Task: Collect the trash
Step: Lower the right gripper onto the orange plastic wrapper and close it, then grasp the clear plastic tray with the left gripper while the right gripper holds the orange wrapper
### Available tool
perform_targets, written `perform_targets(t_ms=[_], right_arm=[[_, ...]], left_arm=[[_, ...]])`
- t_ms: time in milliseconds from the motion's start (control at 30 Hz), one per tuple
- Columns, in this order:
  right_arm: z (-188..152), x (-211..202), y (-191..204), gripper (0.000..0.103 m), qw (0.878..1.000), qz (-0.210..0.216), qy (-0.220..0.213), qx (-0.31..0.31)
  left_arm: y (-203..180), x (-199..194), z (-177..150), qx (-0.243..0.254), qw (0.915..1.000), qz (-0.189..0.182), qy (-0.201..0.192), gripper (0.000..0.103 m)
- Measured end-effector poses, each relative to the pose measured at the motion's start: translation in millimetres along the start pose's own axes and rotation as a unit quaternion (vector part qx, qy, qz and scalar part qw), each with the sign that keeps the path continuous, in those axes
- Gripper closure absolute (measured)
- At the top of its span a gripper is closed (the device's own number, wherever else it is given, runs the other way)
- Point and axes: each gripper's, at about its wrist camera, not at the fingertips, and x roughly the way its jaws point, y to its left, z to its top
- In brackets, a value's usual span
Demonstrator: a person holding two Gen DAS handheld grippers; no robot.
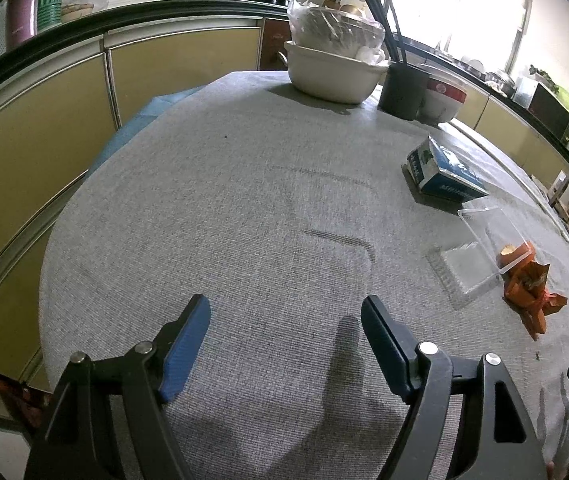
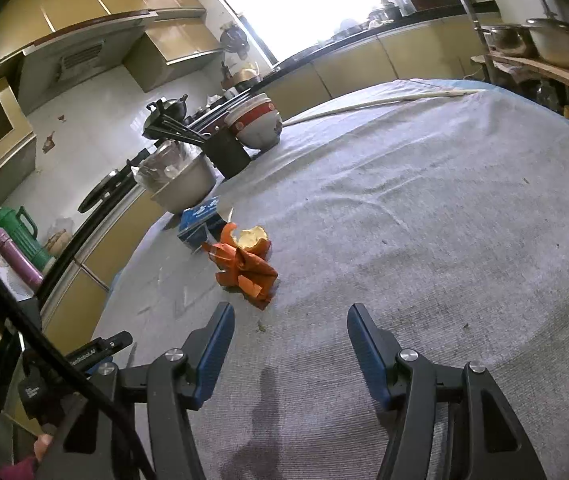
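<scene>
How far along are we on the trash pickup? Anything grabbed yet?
Nothing looks collected yet. Both the left gripper and right gripper are open and empty above the grey tablecloth. Left to do: the crumpled orange wrapper, the orange peel behind it, and possibly the clear plastic tray. No bin is visible.

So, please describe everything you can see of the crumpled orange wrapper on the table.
The crumpled orange wrapper looks like thin, glossy foil or plastic, folded into sharp creases, with a paler printed patch on one face. It lies on the grey woven tablecloth, loose and unheld. A curled piece of orange fruit peel rests against its far side, and in the left wrist view the clear plastic box sits right beside it. Neither gripper touches it.
</scene>
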Motion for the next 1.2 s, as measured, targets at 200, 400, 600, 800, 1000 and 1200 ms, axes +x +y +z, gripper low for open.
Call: perform_targets(t_ms=[200, 400, 600, 800, 1000, 1200], right_arm=[[0, 1, -3, 0.040, 1.000, -0.007, 0.006, 0.017], [7, 9, 4, 0.040, 0.999, -0.015, 0.025, 0.030], [30, 42, 35, 0.040, 0.999, -0.017, 0.048, -0.015], [44, 78, 46, 0.040, 0.996, -0.032, 0.071, -0.032], [43, 101, 52, 0.067, 0.993, -0.018, 0.106, -0.058], [35, 81, 51, 0.068, 0.994, 0.007, 0.090, -0.066]], left_arm=[[-3, 2, 0, 0.005, 1.0000, 0.002, 0.002, 0.023], [-7, 3, 0, 0.019, 0.9998, 0.004, 0.005, 0.022], [-9, 4, 1, 0.032, 0.9994, -0.005, 0.008, 0.020], [-12, 5, 1, 0.044, 0.9989, -0.011, 0.010, 0.019], [-13, 7, 2, 0.052, 0.9985, -0.012, 0.012, 0.017], [-16, 9, 2, 0.065, 0.9978, -0.005, 0.016, 0.017]])
